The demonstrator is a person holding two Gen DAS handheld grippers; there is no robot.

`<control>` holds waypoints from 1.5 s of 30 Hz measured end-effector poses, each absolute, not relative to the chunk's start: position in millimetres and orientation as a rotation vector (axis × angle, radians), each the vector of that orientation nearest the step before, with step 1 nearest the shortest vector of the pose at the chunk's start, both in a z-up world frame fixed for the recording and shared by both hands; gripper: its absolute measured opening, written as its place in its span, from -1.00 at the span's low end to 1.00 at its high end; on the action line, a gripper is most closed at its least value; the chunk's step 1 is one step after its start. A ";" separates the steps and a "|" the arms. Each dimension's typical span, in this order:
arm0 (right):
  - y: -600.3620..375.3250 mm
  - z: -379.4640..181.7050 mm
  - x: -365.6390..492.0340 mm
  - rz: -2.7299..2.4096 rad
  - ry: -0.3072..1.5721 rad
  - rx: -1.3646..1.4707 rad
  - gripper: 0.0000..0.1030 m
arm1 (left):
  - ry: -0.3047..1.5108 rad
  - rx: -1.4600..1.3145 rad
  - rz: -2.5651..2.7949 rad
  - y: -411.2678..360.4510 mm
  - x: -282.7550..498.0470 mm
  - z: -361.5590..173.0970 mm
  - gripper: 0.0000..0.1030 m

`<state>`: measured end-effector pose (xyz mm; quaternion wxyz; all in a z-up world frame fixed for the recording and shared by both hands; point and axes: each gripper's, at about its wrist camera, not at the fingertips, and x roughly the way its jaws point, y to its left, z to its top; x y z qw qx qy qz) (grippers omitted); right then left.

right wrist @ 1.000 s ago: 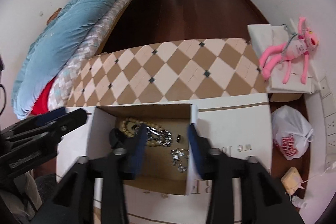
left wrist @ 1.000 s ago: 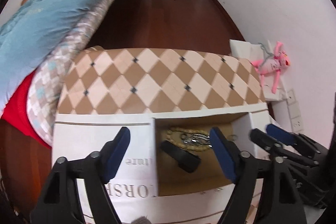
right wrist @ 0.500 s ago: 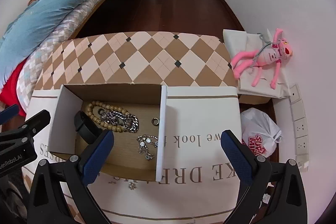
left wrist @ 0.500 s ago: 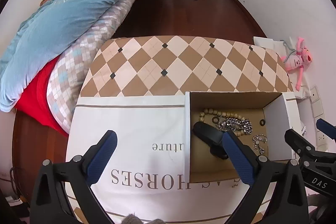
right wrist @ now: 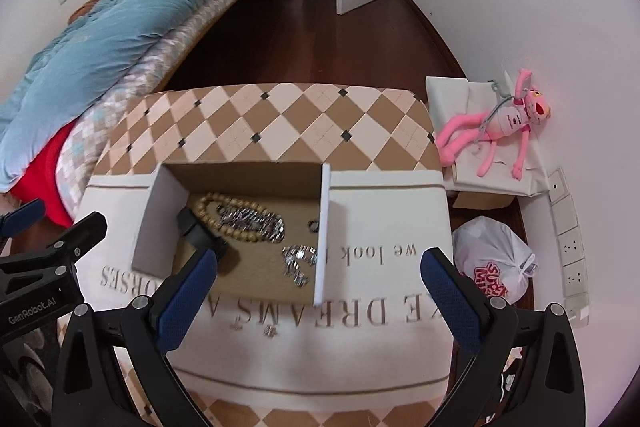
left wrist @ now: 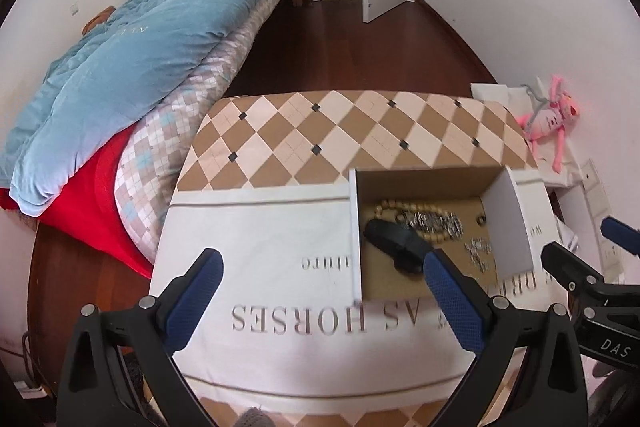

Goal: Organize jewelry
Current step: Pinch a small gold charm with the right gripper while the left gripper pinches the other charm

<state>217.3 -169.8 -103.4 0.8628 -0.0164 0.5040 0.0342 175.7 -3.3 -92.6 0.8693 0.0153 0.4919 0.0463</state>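
An open cardboard box sits on a white printed cloth over a table. Inside lie a wooden bead bracelet, a silver chain, a black band, a small sparkly piece and a dark ring. My left gripper is open and empty, held above the cloth left of the box. My right gripper is open and empty, held above the box's right flap.
The table has a brown and cream diamond cover. A bed with a blue quilt lies to the left. A pink plush toy lies on a white box at the right, with a white plastic bag below it.
Both grippers have pulled back and up from the box. The right gripper's jaws have opened wide. The left gripper has shifted left, off the box.
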 end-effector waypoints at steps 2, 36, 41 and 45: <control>-169.6 -106.0 203.6 0.078 1.055 -0.035 1.00 | 1.042 0.029 0.103 -2.7 160.7 -99.5 0.99; -149.8 -219.9 154.0 0.111 1.108 0.014 -0.86 | 1.258 0.038 0.118 -9.4 138.8 -216.2 0.99; -179.4 -210.4 150.8 0.065 1.099 0.089 -0.86 | 1.257 -0.005 0.042 -40.6 148.0 -212.1 0.98; -203.1 -212.7 149.9 0.019 1.110 0.111 -0.87 | 1.252 -0.019 -0.029 -67.7 154.0 -213.1 0.97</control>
